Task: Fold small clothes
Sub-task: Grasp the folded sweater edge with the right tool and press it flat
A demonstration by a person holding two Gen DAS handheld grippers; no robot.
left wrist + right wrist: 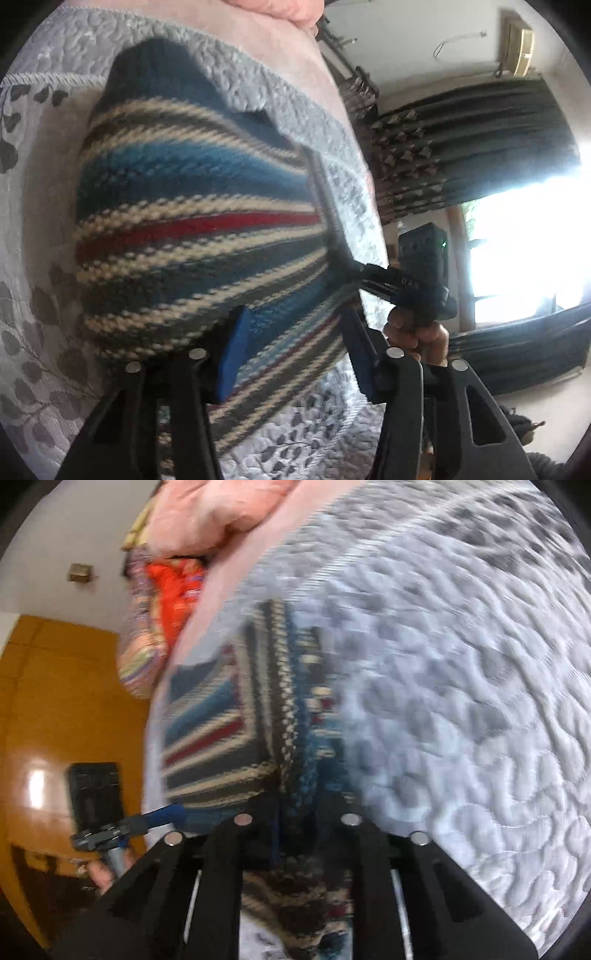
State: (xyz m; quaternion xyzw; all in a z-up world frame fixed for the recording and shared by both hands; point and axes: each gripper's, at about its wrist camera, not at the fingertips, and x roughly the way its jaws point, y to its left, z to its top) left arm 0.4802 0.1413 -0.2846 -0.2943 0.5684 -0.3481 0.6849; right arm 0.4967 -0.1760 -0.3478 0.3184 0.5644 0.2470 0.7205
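Note:
A knitted garment (192, 206) striped in blue, cream, red and dark grey lies on a grey quilted bedcover (48, 229). Its near edge runs between the blue pads (232, 354) of my left gripper (297, 354), which is shut on the knit. At the garment's right edge my right gripper (364, 271), held by a hand (413, 332), pinches the cloth. In the blurred right wrist view the garment (221, 720) looks folded, and a bunch of it rises between the fingers of my right gripper (295, 812), hiding the tips. The left gripper (166, 814) shows at the garment's lower left corner.
Pink bedding (207, 513) and a colourful pile of cloth (173, 587) lie at the far end of the bed. The bedcover (461, 701) stretches wide to the right. Dark curtains (480, 147) and a bright window (535, 240) stand beyond the bed edge, and a glossy brown wooden surface (55, 701) lies off the bed's left edge.

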